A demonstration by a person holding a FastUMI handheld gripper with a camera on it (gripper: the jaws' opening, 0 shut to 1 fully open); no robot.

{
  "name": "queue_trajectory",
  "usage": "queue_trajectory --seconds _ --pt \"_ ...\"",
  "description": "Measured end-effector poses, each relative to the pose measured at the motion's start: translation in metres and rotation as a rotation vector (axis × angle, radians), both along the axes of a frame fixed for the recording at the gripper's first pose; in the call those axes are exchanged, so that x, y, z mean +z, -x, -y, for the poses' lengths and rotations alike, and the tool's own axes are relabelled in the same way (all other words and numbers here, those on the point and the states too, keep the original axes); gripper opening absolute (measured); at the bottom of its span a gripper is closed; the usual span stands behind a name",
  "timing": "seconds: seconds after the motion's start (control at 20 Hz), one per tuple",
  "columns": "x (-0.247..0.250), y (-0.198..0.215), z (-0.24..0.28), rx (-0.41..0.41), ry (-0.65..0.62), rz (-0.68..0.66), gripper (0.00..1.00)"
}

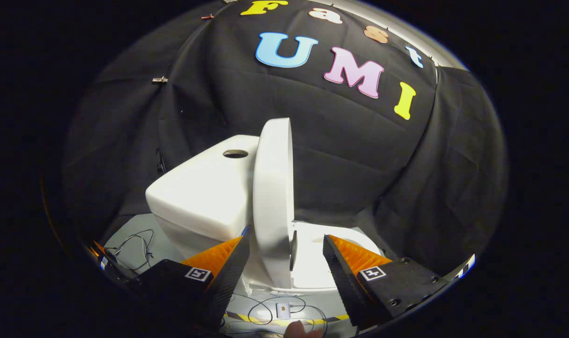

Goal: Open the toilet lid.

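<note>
A white toilet stands side-on ahead of me. Its lid (272, 188) is raised upright, edge-on to me, close against the tank (200, 197). The seat and bowl (312, 267) lie flat beyond the lid's base, towards my right finger. My gripper (285, 240) is open. The lower part of the lid stands between the fingers. The left fingertip (239, 246) is close beside the lid's edge, and whether it touches I cannot tell. The right fingertip (329, 244) is clearly apart from the lid, over the seat.
The tank top has a round hole (235, 153). Loose cables (134, 249) lie on the pale floor beside the tank. More cable and a small white box (283, 310) lie below the fingers near a striped tape line. A person's fingertip (297, 329) shows lowest. Black cloth walls surround the toilet.
</note>
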State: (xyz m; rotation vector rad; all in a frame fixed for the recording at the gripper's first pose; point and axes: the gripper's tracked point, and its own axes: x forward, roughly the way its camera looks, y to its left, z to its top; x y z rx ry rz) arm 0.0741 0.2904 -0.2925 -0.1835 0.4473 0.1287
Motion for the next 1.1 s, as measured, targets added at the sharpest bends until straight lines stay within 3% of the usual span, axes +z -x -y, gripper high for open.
queue_trajectory --seconds 0.25,1.1 --pt "0.031 0.004 0.003 0.046 -0.046 0.068 0.99" --pt "0.124 0.001 0.049 0.017 -0.147 0.185 0.99"
